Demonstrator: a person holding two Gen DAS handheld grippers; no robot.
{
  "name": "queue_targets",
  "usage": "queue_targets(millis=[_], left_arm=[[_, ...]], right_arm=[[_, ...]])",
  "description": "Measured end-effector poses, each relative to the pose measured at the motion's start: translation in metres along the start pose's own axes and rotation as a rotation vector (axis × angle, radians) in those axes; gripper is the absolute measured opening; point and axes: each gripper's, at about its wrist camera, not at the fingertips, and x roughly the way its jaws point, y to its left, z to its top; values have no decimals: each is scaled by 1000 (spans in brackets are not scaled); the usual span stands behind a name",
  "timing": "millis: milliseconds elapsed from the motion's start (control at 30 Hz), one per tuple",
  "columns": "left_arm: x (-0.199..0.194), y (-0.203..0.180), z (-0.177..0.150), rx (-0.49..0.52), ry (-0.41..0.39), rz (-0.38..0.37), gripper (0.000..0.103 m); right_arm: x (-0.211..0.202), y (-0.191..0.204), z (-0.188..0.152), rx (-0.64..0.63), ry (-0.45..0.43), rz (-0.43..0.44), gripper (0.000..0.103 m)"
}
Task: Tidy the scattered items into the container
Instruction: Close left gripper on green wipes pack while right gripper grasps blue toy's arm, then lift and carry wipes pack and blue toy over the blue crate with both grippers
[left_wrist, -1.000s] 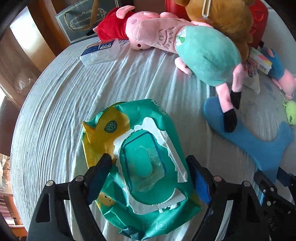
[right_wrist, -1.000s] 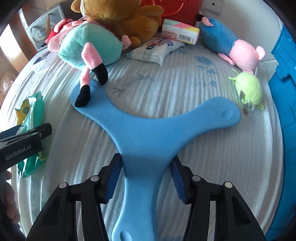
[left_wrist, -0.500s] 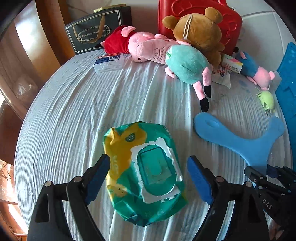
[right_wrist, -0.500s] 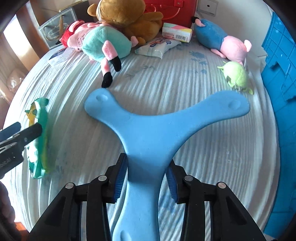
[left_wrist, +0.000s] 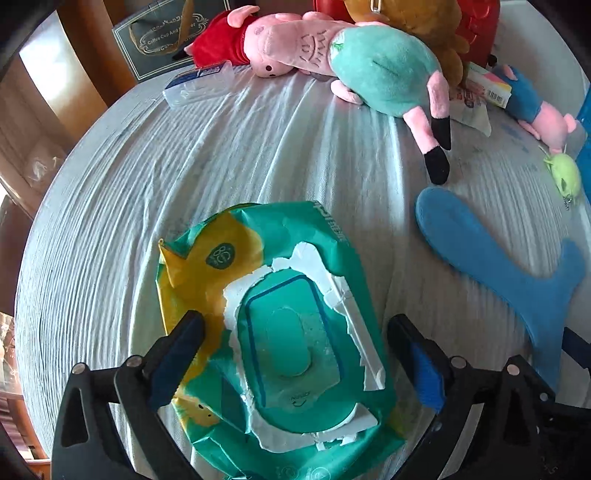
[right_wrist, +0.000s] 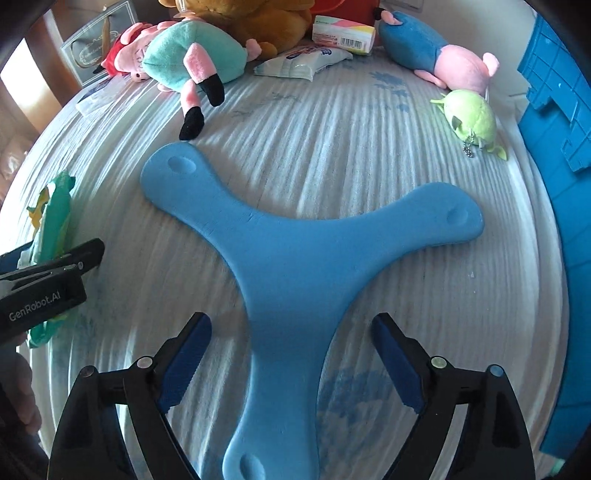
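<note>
Blue boomerang (right_wrist: 291, 258) — hand-held gripper (right_wrist: 291, 354) wide, untouching

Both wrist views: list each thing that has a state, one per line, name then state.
left gripper: open, fingers either side of the wipes pack.
right gripper: open, straddling one arm of the boomerang, not touching it.
wipes pack: flat on the table, flip lid shut, label torn.
boomerang: flat on the cloth.
flamingo plush: lying on its side.
blue container: at the right edge, inside not visible.

I see a round table (left_wrist: 258, 155) with a wrinkly pale blue cloth. Brown wood (left_wrist: 85, 70) stands behind it, and sunlight makes stripes.
</note>
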Motion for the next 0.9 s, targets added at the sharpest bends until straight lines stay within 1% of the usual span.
queue_targets(millis=[33,67,100,167,267,300,333,400,433,533,667,700,733,900], left_arm=[[-6,0,0,5,-11,-5,76],[-12,0,-1,10,-20,-15,65],[-19,1,-2,10,-28,-27,63],[-32,1,-5,3,-42,-53,60],[-52,-2,-13,11,-81,-39,59],[-60,-3,-15,10,-94,-35,59],[-69,-4,-18,4,-107,-38,59],[-89,-5,-21,2,-141,-40,59],[-99,-6,-22,6,-158,-34,59],[-124,-5,-24,-2,-188,-42,59],[-159,-6,-29,-3,-247,-50,59],[-167,-6,-30,1,-262,-56,59],[-175,-6,-31,10,-276,-62,59],[-215,-9,-35,48,-353,-117,59]], right_arm=[[-4,1,1,-8,-19,-3,48],[-7,1,3,-15,-21,-3,47],[-7,2,5,-22,-9,5,46],[-9,2,4,-34,-11,23,46],[-25,0,-1,-34,-43,49,45],[-33,0,-3,-38,-62,56,43],[-41,-1,-5,-43,-79,63,40],[-58,-3,-7,-50,-110,71,37],[-65,-4,-8,-54,-124,75,33],[-82,-6,-10,-70,-150,89,24],[-112,-5,-17,-83,-204,99,16],[-120,-6,-18,-83,-221,102,11],[-128,-7,-19,-81,-238,103,8],[-169,-6,-24,-55,-329,90,8]])
